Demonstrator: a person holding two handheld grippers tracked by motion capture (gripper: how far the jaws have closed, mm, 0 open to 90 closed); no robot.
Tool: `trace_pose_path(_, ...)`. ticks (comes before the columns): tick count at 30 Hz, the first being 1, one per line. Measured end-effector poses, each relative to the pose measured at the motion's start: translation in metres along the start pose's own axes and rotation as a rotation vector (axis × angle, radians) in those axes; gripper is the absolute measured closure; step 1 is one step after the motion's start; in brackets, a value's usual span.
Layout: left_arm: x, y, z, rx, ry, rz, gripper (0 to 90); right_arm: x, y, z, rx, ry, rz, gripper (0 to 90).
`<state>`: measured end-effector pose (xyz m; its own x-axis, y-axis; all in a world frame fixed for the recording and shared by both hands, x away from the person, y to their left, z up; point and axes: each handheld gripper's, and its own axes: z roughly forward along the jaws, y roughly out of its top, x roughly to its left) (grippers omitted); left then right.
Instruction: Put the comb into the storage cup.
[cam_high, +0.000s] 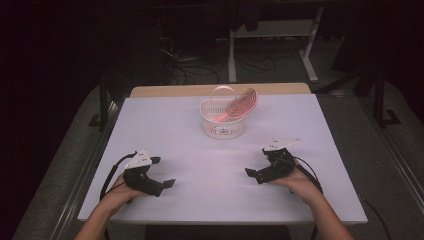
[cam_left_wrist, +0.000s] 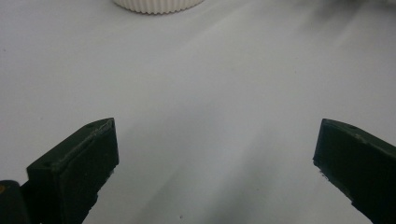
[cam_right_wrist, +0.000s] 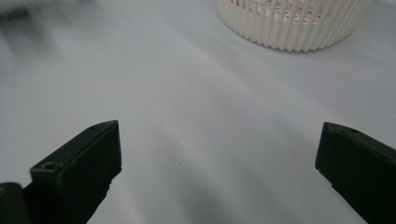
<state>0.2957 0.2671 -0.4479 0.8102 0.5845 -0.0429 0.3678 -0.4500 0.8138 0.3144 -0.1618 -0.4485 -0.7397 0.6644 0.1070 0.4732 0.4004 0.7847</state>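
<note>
A white desk (cam_high: 200, 150) with a strip of pale wood along its far edge stands in a dim room; beyond it, cables lie on a dark floor beside the white legs of another table (cam_high: 232, 55). Toward the far edge, about midway along it, stands a white slotted basket (cam_high: 223, 125) with a hoop handle, and a pink hairbrush (cam_high: 239, 106) leans in it, its head propped over the basket's right rim. Both tongs rest low near the near edge, well apart from the basket: the left gripper (cam_high: 162, 172) toward the near left corner, the right gripper (cam_high: 256, 165) toward the near right. Each has its jaws spread wide with nothing between them but bare desk, the basket ahead.
</note>
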Motion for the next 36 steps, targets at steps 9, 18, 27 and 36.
trace_pose_path(9, 0.000, 0.000, 0.000, 0.001, -0.005, 0.002, 0.0, 0.001, -0.020, -0.011, 0.010, 0.007, 0.009, 0.1)
trace_pose_path(18, -0.002, 0.000, 0.000, -0.006, -0.014, 0.005, 0.0, 0.003, -0.031, -0.020, -0.008, 0.011, 0.002, 0.1)
trace_pose_path(27, -0.002, -0.001, 0.001, -0.003, -0.014, 0.003, 0.0, 0.000, -0.038, -0.025, -0.017, 0.017, 0.009, 0.1)
trace_pose_path(36, -0.002, -0.001, 0.002, 0.001, -0.017, 0.007, 0.0, -0.002, -0.040, -0.027, -0.026, 0.022, 0.012, 0.1)
